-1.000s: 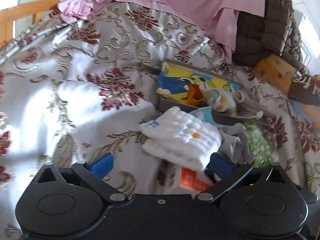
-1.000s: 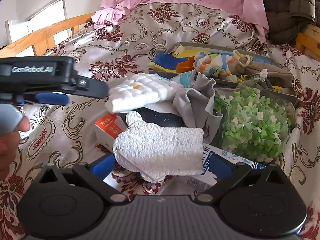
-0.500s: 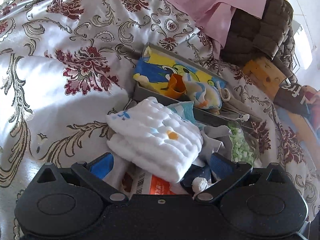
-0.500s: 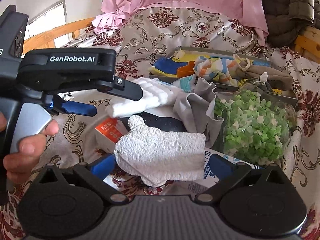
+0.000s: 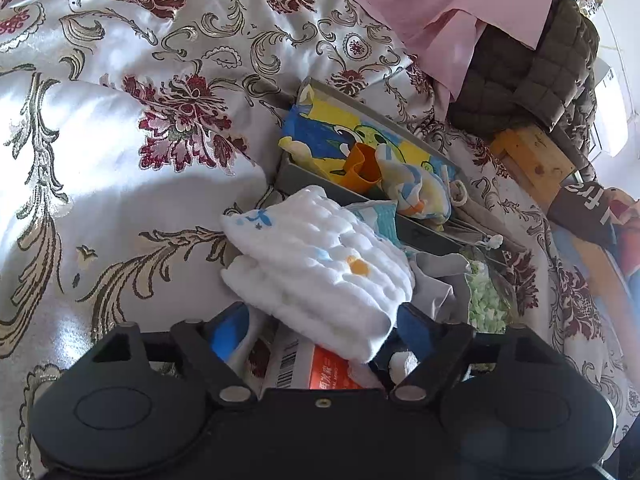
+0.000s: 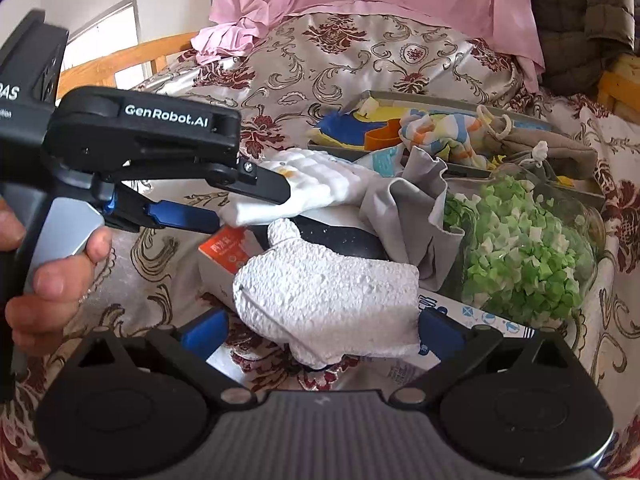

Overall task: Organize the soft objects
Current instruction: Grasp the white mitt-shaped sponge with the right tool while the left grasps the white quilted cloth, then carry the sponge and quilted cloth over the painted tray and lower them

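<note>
two soft cloths, both light and limp. left gripper (image 5: 316,326), spread, frames the folded white quilted cloth (image 5: 320,264); best pinched at its thick fold. right gripper (image 6: 320,330), also spread, flanks the white textured cloth (image 6: 332,304).

Black tongs (image 6: 256,204), blue pads (image 6: 184,216)

Left wrist view: looks forward and down along its own fingers, close over the folded white cloth (image 5: 316,264), facing the grey tray (image 5: 404,226) and bedspread (image 5: 120,184) toward the bed's far edge.

Right wrist view: lower, nearer the bed's near edge, same heading. Both share cloth (image 6: 316,184), tray (image 6: 432,100), orange box (image 6: 226,250); it also catches the left gripper (image 6: 248,208) side-on.
</note>
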The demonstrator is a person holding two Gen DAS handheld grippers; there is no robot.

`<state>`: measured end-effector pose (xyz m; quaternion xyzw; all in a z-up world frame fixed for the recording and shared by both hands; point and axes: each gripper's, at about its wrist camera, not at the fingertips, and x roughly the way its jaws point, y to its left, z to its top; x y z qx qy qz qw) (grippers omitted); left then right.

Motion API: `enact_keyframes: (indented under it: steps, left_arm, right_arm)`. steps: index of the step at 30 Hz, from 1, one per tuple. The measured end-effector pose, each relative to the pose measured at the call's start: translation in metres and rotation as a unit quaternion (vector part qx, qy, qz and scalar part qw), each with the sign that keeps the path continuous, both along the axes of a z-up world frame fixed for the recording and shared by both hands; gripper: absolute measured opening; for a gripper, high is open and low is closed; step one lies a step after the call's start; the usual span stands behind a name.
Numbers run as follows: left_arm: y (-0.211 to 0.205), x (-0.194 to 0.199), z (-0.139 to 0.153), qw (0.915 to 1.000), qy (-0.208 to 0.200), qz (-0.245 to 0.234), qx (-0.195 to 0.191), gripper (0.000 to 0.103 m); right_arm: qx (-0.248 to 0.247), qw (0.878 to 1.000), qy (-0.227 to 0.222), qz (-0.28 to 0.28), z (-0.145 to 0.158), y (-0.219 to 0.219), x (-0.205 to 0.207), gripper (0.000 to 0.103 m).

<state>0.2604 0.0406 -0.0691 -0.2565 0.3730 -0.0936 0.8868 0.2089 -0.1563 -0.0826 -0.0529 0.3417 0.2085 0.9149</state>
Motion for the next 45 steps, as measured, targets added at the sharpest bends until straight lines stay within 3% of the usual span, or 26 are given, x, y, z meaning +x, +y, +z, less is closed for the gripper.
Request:
enact_keyframes:
  steps: [5, 7, 16, 21, 29, 40, 45]
  left_arm:
    - [0.007, 0.004, -0.002, 0.9996, 0.005, 0.001, -0.028, 0.066]
    - [0.007, 0.005, -0.002, 0.9994, 0.007, -0.001, -0.033, 0.056]
    - [0.001, 0.002, 0.01, 0.9997, -0.021, -0.013, -0.002, 0.022]
    - [0.0, 0.0, 0.015, 0.9993, -0.032, -0.016, 0.012, 0.012]
    - [-0.005, -0.013, 0.024, 0.9982, -0.043, -0.028, 0.03, 0.007]
    - [-0.01, -0.058, 0.041, 0.9985, -0.024, -0.03, 0.039, 0.008]
    - [-0.005, -0.051, 0.027, 0.9993, 0.011, -0.007, 0.034, 0.021]
  right_arm:
    - [0.027, 1.0, 0.012, -0.01, 0.003, -0.006, 0.003, 0.103]
    - [0.033, 0.999, 0.021, -0.016, 0.002, -0.008, 0.004, 0.102]
    - [0.041, 0.998, 0.021, -0.04, 0.003, -0.015, 0.006, 0.098]
    - [0.053, 0.997, 0.016, -0.052, 0.009, -0.021, 0.004, 0.098]
    - [0.065, 0.994, -0.014, -0.085, 0.025, -0.036, -0.003, 0.098]
    - [0.062, 0.991, -0.014, -0.119, 0.031, -0.047, -0.004, 0.098]
    - [0.049, 0.99, 0.002, -0.135, 0.025, -0.048, 0.002, 0.098]
